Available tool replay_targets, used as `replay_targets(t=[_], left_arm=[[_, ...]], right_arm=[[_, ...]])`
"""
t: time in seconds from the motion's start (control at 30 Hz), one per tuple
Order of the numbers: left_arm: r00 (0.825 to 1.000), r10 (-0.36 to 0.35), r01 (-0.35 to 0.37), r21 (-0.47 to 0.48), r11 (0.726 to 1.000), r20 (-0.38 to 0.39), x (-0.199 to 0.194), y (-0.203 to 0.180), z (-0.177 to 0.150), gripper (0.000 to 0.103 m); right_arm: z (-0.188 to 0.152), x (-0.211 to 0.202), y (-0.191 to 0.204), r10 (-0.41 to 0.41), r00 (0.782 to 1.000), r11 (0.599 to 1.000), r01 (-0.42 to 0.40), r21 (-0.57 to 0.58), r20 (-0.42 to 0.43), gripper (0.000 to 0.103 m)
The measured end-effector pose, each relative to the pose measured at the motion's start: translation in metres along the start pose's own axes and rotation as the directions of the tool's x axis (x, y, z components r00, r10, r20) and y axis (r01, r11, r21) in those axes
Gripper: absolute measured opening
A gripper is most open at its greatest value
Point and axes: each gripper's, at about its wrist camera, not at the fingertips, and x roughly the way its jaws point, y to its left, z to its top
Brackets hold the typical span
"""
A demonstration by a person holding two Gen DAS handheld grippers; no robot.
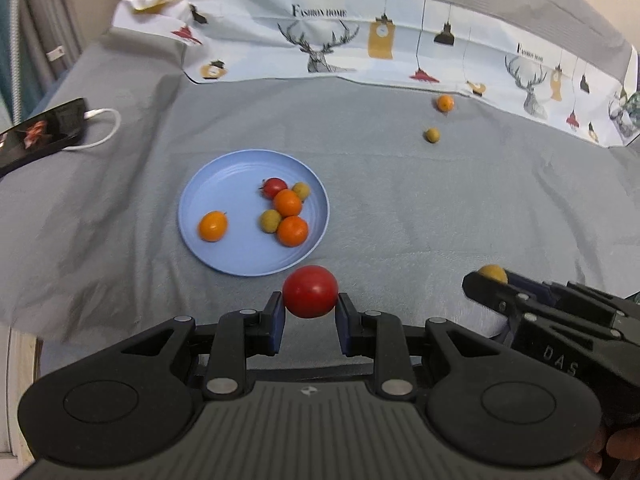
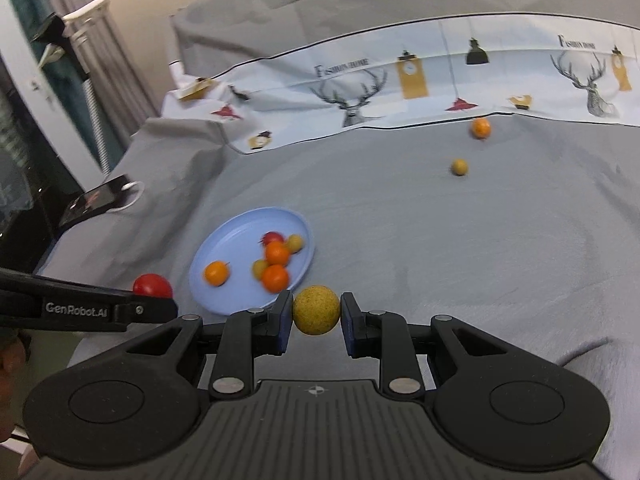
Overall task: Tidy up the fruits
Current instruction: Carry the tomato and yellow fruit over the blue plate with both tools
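Note:
My left gripper [image 1: 310,308] is shut on a red tomato [image 1: 310,291], held just short of the near rim of the blue plate [image 1: 224,184]. My right gripper [image 2: 316,314] is shut on a yellow-brown round fruit [image 2: 316,310], close to the plate's near right rim [image 2: 240,236]. The plate holds several small fruits: oranges, yellow-green ones and a red one [image 1: 274,187]. A loose orange [image 1: 445,102] and a loose yellow-green fruit [image 1: 432,135] lie far right on the grey cloth. The right gripper also shows in the left wrist view [image 1: 486,280], the left one in the right wrist view [image 2: 154,298].
A grey cloth [image 1: 400,220] covers the surface. A printed white cloth with deer [image 1: 320,48] lies along the back. A phone with a white cable [image 1: 44,128] sits at the left edge. Curtains hang at the far left [image 2: 80,60].

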Motion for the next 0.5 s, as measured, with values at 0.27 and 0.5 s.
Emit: replay_targets(t=[0.27, 0.5], left_arm=[[0.999, -0.011, 0.013, -0.038, 0.999, 0.048, -0.029, 0.018, -0.03, 0.029], [0.996, -0.037, 0.041, -0.063, 0.997, 0.076, -0.042, 0.026, -0.038, 0.029]], right_arm=[[-0.019, -0.023, 0.038, 0.01, 1.0, 0.997, -0.01, -0.077, 0.01, 0.027], [-0.022, -0.04, 0.052, -0.003, 0.999, 0.993, 0.008, -0.117, 0.048, 0.027]])
